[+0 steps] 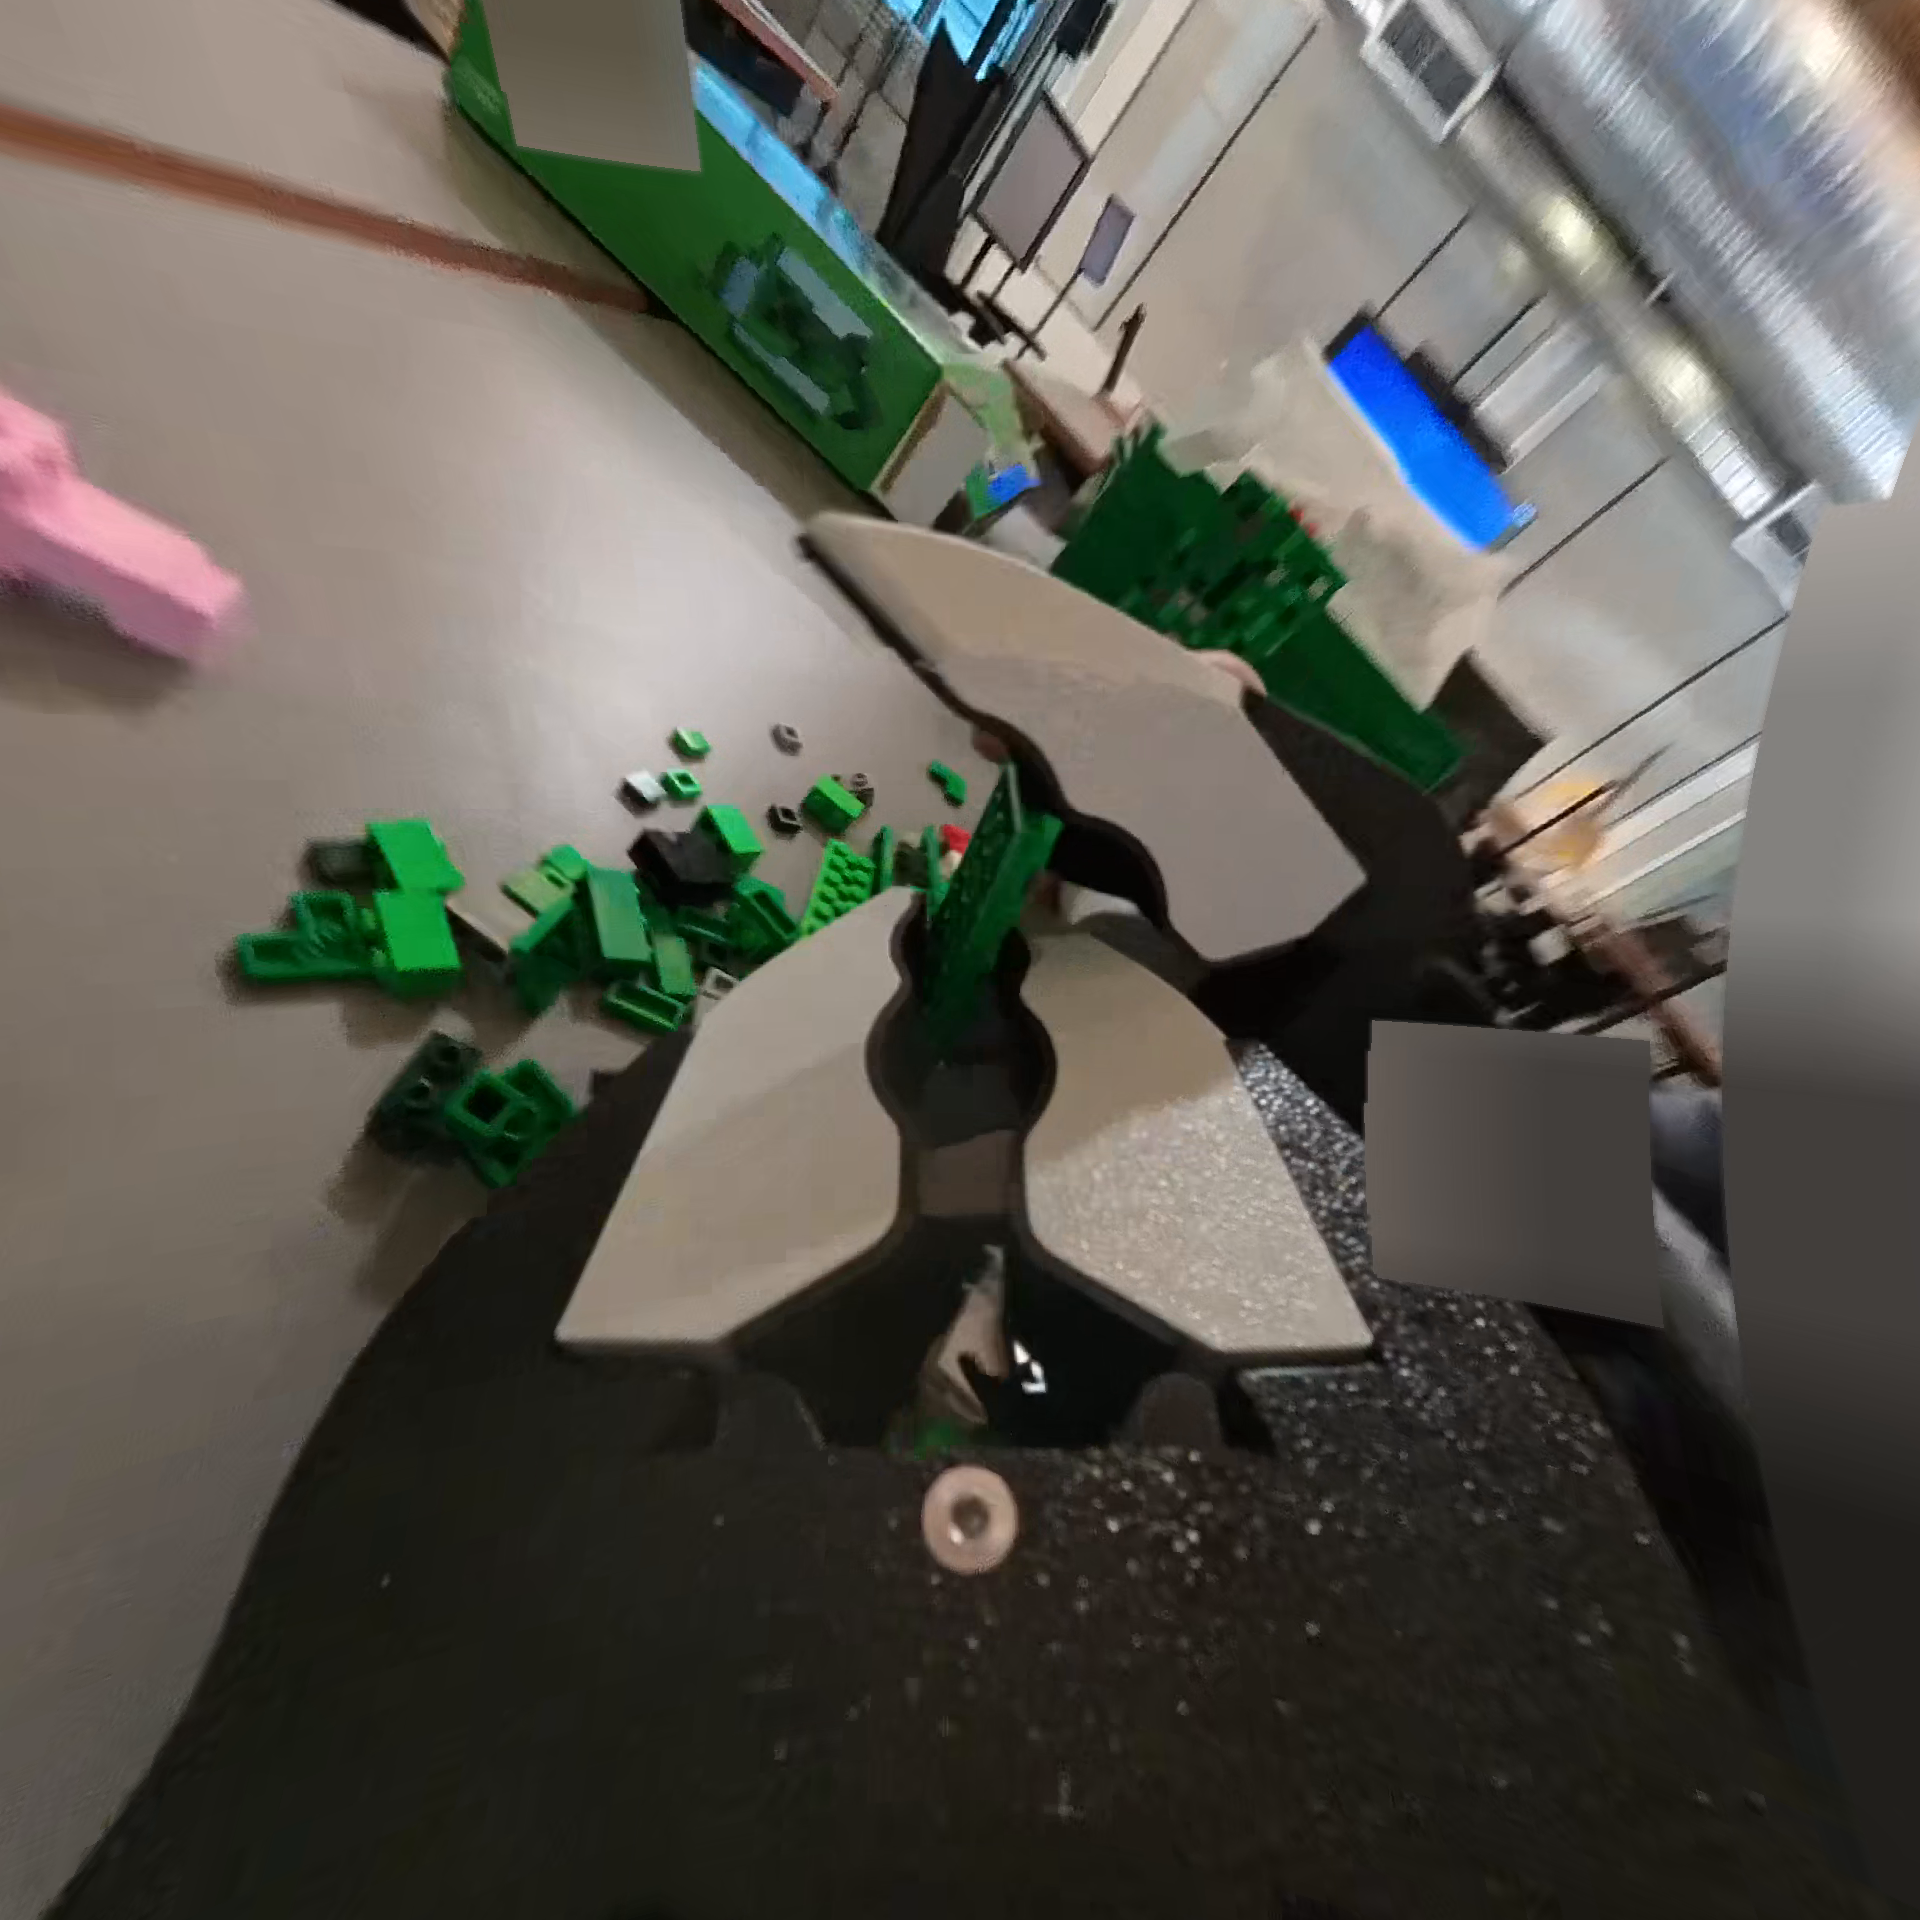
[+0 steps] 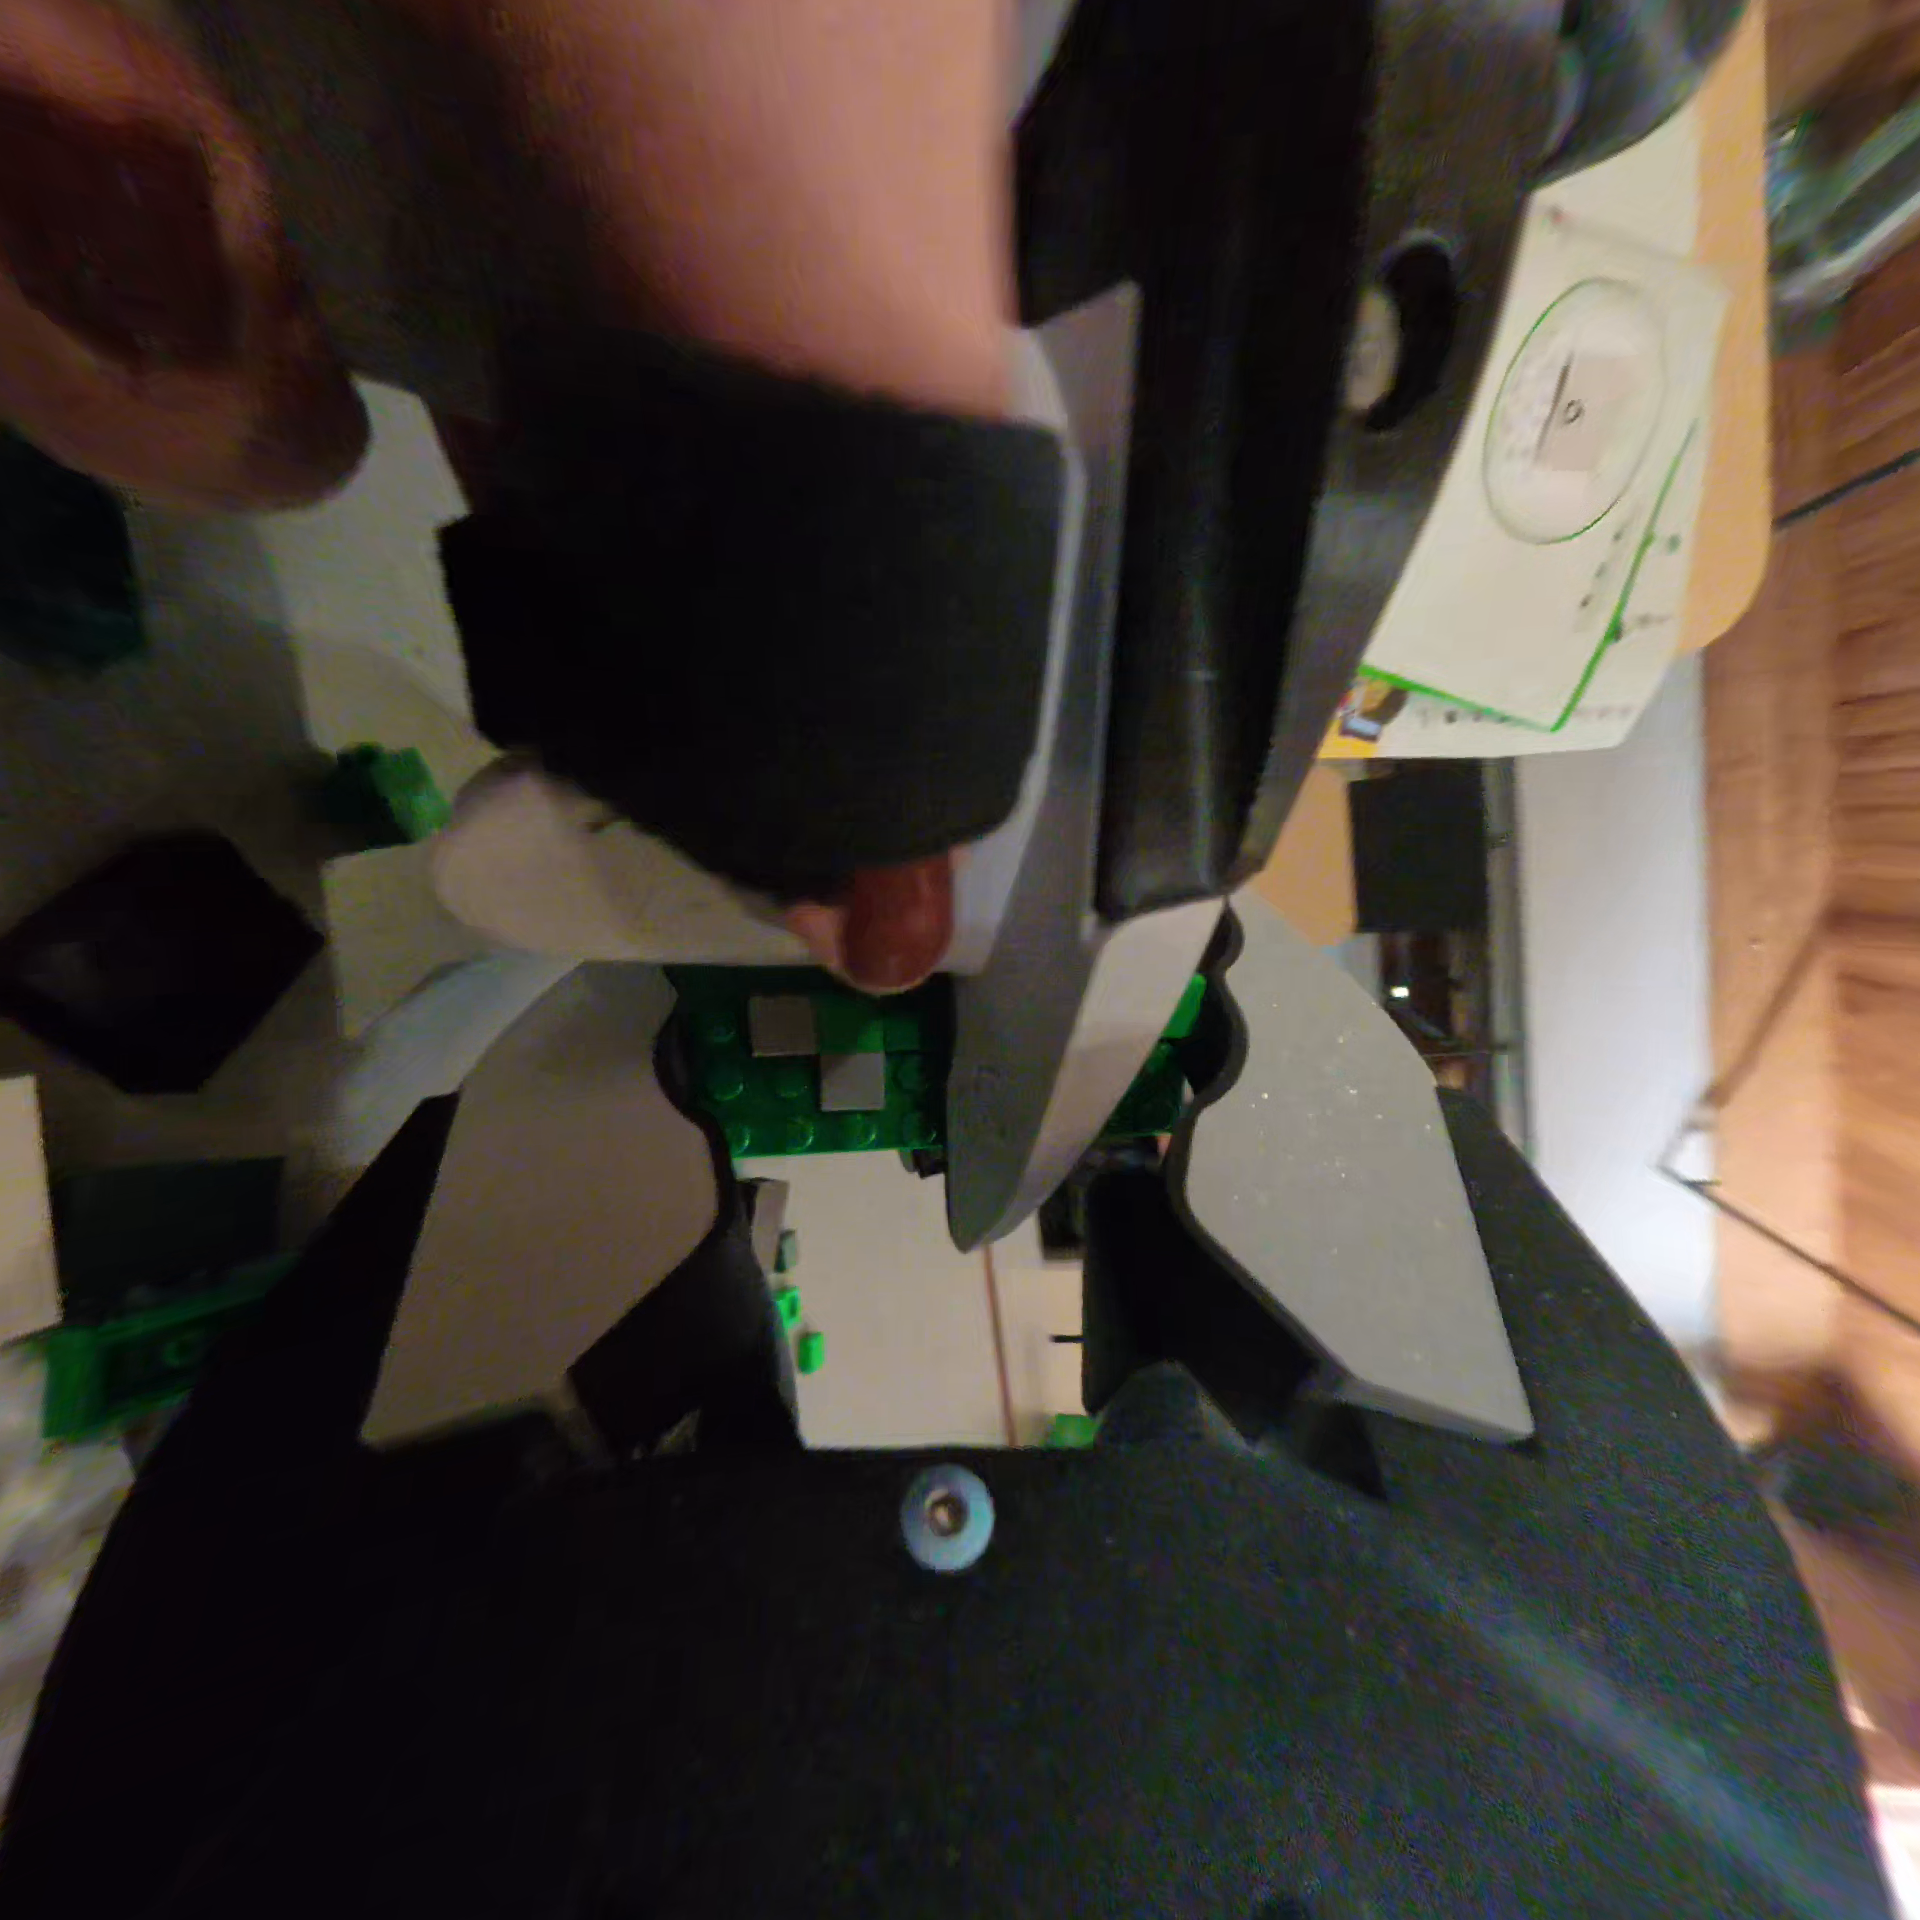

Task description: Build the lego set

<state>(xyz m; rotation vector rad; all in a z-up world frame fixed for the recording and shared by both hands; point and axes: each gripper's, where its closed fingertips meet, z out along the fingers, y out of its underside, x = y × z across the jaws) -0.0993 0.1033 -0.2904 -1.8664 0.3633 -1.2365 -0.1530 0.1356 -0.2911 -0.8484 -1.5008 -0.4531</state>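
Left claw (image 1: 961, 935), clamped, studded green plate (image 1: 977, 914)

The left gripper (image 1: 961, 935) has pale grey fingers on a black, speckled body, and the studded plate (image 1: 977, 914) between them is dark green, while the loose bricks (image 1: 582, 935) just off its left finger are mostly bright green with a few black and grey ones, on a beige table (image 1: 364, 416) crossed by a reddish-brown stripe. Farther off to that side sits a pink block figure (image 1: 104, 530), and ahead a green box (image 1: 748, 281). Between the right gripper's (image 2: 935, 1101) grey fingers the plate (image 2: 821, 1081) shows green studs with two flat grey squares, and beyond its right finger lies what looks like a white booklet (image 2: 1538, 499) with green outlines, though blur makes it hard to tell.
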